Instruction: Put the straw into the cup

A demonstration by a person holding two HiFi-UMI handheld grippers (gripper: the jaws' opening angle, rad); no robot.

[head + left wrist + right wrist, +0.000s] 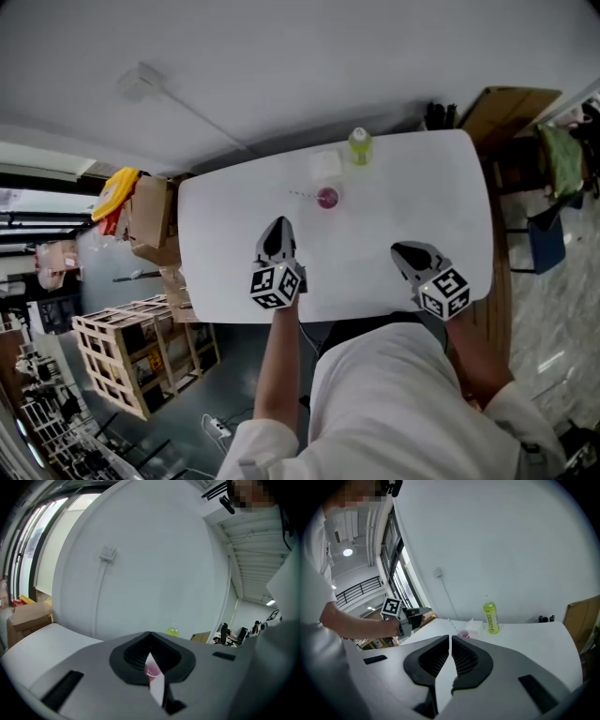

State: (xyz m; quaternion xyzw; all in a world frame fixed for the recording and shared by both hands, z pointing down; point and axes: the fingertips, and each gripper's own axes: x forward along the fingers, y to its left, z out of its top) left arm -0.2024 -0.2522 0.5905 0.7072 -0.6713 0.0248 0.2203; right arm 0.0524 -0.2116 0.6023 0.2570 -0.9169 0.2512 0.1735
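A small clear cup with pink liquid stands on the white table, toward its far side. A thin striped straw sticks out of the cup and leans left; it also shows in the right gripper view as the straw rising from the cup. My left gripper hovers just short of the cup, shut and empty, and the cup peeks through the slit below its jaws. My right gripper hangs over the near right of the table, shut on nothing.
A green bottle and a white box stand at the table's far edge behind the cup. Cardboard boxes and a wooden crate sit left of the table, a chair to the right.
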